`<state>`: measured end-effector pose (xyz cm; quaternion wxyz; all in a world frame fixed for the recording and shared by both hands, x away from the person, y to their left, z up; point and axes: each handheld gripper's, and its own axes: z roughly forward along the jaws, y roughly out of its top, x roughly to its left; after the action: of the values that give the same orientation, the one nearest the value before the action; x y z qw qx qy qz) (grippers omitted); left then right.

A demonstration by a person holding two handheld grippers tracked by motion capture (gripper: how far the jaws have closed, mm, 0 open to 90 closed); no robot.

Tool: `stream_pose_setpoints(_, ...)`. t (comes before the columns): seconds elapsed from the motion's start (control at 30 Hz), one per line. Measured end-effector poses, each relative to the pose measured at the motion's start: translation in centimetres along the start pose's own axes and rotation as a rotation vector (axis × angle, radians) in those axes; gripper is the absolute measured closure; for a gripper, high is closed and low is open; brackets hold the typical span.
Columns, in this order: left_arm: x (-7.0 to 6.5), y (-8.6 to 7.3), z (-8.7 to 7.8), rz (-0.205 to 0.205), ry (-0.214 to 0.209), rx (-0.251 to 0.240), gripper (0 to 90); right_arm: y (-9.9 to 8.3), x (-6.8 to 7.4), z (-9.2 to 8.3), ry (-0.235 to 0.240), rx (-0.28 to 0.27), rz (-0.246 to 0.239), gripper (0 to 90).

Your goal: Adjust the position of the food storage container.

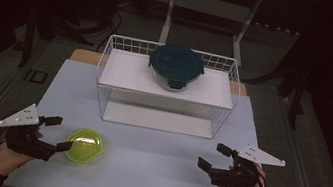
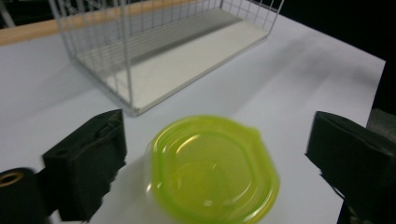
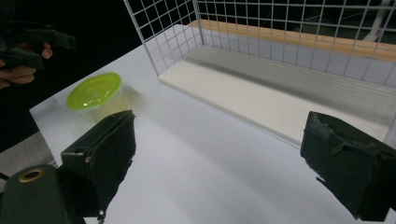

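Observation:
A small clear container with a lime-green lid stands on the white table at the front left. My left gripper is beside it on its left, open, with one jaw tip close to the lid's edge. In the left gripper view the green-lidded container sits low between the two spread jaws of the left gripper, with a gap on both sides. My right gripper is open at the front right, nothing between its jaws. The right gripper faces bare table, with the green-lidded container farther off.
A white wire rack with two shelves stands at the table's back middle. A round glass container with a dark teal lid sits on its top shelf. The white tabletop lies between the grippers. The floor drops off around the table.

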<state>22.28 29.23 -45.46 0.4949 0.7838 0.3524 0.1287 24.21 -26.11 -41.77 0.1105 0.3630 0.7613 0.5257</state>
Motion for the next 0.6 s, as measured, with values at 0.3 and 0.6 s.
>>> stream_pose_setpoints(0.3, 1.9, -3.1, -1.4, -0.018, 0.052, 0.085, 51.8, -1.5, -0.7, -0.9, 0.001, -0.004, 0.044, 9.8)
stream_pose_setpoints(0.6, 2.2, -5.3, -0.1, -0.024, 0.069, 0.195, 80.0, -1.6, -0.9, -1.3, -0.002, -0.015, 0.054, 9.8)
